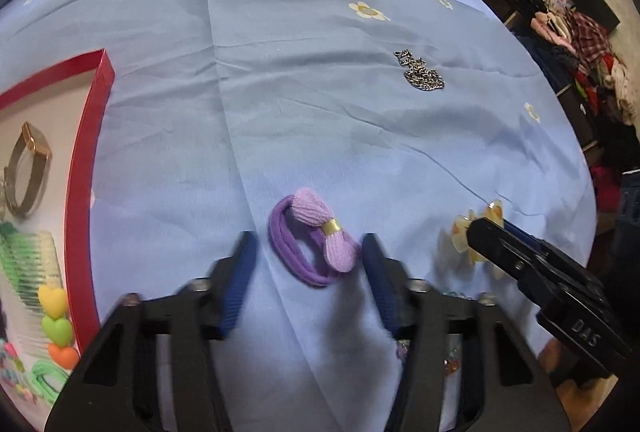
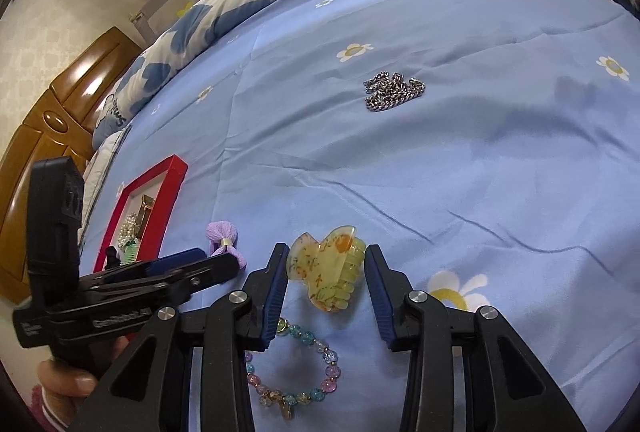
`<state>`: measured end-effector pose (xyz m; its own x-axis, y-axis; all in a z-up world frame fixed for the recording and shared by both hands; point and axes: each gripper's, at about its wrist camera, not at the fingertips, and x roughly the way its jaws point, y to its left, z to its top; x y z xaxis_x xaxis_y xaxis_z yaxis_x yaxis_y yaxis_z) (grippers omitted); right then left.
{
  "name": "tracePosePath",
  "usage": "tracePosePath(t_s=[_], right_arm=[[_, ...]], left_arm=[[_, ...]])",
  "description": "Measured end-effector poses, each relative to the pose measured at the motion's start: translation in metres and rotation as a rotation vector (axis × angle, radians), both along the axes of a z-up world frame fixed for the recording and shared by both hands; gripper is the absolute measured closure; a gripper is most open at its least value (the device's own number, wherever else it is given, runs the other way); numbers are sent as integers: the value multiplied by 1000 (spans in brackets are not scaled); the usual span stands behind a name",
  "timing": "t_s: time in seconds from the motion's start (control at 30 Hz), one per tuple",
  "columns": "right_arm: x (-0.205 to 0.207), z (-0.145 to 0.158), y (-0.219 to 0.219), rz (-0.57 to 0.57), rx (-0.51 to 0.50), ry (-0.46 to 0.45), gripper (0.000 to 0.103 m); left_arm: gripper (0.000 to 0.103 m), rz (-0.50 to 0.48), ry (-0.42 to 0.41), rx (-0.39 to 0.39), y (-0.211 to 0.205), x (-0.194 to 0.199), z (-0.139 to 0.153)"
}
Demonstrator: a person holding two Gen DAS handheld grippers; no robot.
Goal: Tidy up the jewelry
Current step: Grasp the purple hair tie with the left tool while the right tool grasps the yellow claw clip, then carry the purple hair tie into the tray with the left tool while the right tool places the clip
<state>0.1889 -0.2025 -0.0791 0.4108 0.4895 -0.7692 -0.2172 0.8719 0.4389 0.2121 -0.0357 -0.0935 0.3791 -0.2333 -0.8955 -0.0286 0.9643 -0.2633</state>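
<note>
I am holding my left gripper point(image 1: 308, 252) over the blue flowered bedspread point(image 1: 320, 92) with its jaws standing apart, and the purple bow hair tie point(image 1: 314, 238) is lying flat between them; the right pad is sitting just beside the bow's lower lobe, though I cannot tell whether it is touching, while the left pad is standing clear of the elastic loop, so nothing is being gripped. My right gripper point(image 2: 326, 272) is likewise hanging unclenched, its two blue pads flanking the yellow translucent claw clip point(image 2: 326, 272), which is resting on the cloth between them with a sliver of bedspread showing on either side. Just nearer to me than the clip, a pastel beaded bracelet point(image 2: 294, 364) is lying on the cloth between the gripper's arms. The silver chain point(image 1: 422, 70) is sitting in a heap well away from both grippers, further up the bed. To my left the red box point(image 1: 86, 192) is lying open, already holding a gold-cased watch point(image 1: 28, 168), a green comb point(image 1: 28, 264) and a heart clip point(image 1: 56, 324).
</note>
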Motion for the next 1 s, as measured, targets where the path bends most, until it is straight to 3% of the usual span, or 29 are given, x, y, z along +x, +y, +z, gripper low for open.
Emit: tracePosePath(t_s=[0.07, 0.13, 1.0], right_arm=[[0, 0, 0, -2, 2, 2, 64], [-1, 0, 1, 0, 10, 4, 64], [-41, 34, 77, 164, 50, -47, 64]], left_arm=[[87, 1, 5, -14, 4, 1, -1], [89, 4, 3, -33, 8, 0, 0], [90, 121, -112, -58, 81, -92, 57]])
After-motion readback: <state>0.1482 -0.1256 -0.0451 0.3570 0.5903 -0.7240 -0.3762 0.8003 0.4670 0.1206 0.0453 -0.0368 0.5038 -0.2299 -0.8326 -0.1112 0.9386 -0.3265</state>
